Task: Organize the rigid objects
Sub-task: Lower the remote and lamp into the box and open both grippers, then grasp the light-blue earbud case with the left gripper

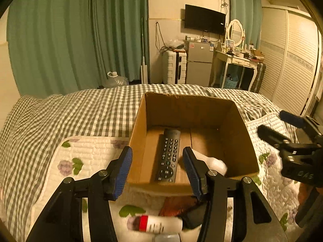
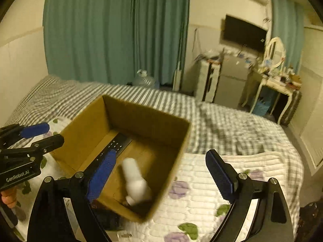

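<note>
An open cardboard box [image 1: 236, 121] stands on the bed; it also shows in the right wrist view [image 2: 84, 129]. A black remote control [image 1: 168, 155] lies on its floor, also seen from the right wrist [image 2: 117, 144]. A blurred white bottle [image 2: 135, 181] is inside the box near its front, also in the left wrist view [image 1: 214, 162]. My left gripper [image 1: 157, 171] is open and empty over the box's near wall. My right gripper [image 2: 161, 177] is open and empty over the box's near right corner. A white tube with a red band [image 1: 155, 223] lies on the quilt below my left gripper.
The box sits on a white floral quilt [image 1: 90, 155] over a grey checked bedspread [image 1: 70, 111]. A dark brownish object [image 1: 177, 203] lies in front of the box. Beyond the bed are green curtains, a small fridge [image 1: 198, 62], a suitcase and a dressing table.
</note>
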`<move>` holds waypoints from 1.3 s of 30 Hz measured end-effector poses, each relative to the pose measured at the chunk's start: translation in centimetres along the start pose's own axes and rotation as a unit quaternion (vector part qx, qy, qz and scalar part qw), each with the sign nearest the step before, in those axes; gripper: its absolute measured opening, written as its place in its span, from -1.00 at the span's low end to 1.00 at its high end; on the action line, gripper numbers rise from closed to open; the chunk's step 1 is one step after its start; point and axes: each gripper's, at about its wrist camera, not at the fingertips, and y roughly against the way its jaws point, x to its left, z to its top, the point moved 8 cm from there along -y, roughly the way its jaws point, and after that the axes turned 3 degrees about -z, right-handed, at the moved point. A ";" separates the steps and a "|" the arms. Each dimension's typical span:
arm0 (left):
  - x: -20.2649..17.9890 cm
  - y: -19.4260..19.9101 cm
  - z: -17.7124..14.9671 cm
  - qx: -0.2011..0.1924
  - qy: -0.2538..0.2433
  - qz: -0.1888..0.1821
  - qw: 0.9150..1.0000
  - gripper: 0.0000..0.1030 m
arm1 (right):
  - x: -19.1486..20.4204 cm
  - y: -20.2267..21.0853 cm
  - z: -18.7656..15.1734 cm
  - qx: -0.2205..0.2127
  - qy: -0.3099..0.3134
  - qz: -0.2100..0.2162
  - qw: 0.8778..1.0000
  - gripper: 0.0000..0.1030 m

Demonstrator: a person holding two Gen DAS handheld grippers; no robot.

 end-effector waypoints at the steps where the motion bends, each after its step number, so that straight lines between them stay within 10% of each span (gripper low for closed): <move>1: 0.1 0.5 -0.6 0.001 -0.001 0.005 1.000 0.06 | -0.1 0.7 -0.2 -0.006 -0.002 -0.002 1.000 0.78; 21: -0.4 -1.7 -16.7 0.131 -0.027 0.002 0.991 0.06 | 5.6 4.0 -12.9 0.080 0.015 0.024 0.996 0.79; 35: -2.1 -6.2 -19.4 0.185 -0.070 -0.006 0.980 0.06 | 4.6 2.1 -14.0 0.115 -0.010 0.027 0.993 0.79; 39: -2.4 -5.4 -19.1 0.173 -0.078 -0.008 0.982 -0.40 | 4.5 1.8 -14.3 0.121 -0.010 0.023 0.992 0.79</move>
